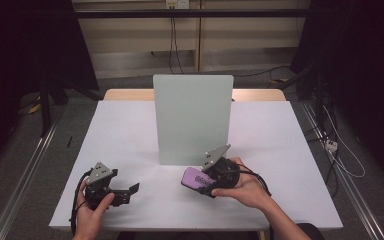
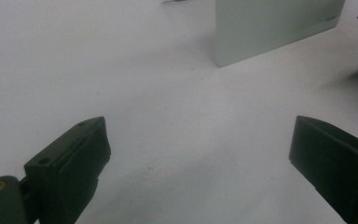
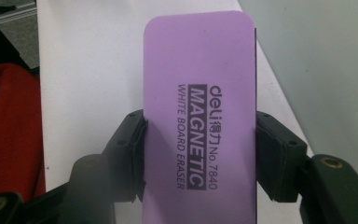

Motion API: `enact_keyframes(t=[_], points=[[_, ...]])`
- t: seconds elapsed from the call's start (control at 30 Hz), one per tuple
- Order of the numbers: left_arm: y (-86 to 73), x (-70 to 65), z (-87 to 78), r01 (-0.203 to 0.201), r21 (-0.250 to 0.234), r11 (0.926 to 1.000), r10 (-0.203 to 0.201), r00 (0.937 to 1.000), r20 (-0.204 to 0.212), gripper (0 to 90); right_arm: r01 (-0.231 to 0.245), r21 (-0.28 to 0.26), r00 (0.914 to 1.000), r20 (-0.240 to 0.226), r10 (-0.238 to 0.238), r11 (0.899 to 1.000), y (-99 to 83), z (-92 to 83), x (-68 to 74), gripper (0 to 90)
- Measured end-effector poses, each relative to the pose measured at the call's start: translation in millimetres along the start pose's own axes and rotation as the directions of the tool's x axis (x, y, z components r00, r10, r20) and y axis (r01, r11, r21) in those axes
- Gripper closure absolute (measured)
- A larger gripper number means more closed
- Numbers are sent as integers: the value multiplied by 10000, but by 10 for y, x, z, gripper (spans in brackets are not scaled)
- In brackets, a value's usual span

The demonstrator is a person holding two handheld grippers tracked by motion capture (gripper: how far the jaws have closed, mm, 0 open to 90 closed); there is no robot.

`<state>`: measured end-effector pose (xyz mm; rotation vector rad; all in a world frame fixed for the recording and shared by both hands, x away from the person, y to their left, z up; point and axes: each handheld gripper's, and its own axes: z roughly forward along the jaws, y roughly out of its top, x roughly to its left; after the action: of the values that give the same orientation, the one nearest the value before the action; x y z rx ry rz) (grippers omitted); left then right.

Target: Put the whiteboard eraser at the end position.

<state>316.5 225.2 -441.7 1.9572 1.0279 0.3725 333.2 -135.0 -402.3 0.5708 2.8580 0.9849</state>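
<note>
Clamping flat purple eraser [image 3: 199, 126], right tongs [image 3: 200, 154].

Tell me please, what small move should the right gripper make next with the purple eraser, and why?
Probably lift the eraser toward the face of the upright whiteboard. The right gripper is shut on the purple magnetic whiteboard eraser, gripping its two long sides, low over the table just in front of the board. The left gripper rests open, apart.
</note>
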Motion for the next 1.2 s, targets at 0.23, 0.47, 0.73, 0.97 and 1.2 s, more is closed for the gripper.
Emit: enact_keyframes(t=[0.23,0.47,0.73,0.97,1.2], points=[[3,-5,1,-72,9,10000,72,10000,8,49,121,469,9999,-40,-119,9988,7,90,34,415],[-1,-6,6,-56,-12,10000,56,10000,64,49,125,900,9998,-158,-111,9959,9,175,37,415],[0,-6,9,-106,4,9999,106,9999,63,49,313,949,9992,-282,-287,9950,7,246,37,415],[-4,-10,17,-58,-1,10000,58,10000,73,49,306,1024,9992,-289,-278,9943,12,280,37,414],[-5,-9,17,-35,6,10000,35,10000,77,49,196,1038,9993,-330,-163,9944,12,325,24,411]])
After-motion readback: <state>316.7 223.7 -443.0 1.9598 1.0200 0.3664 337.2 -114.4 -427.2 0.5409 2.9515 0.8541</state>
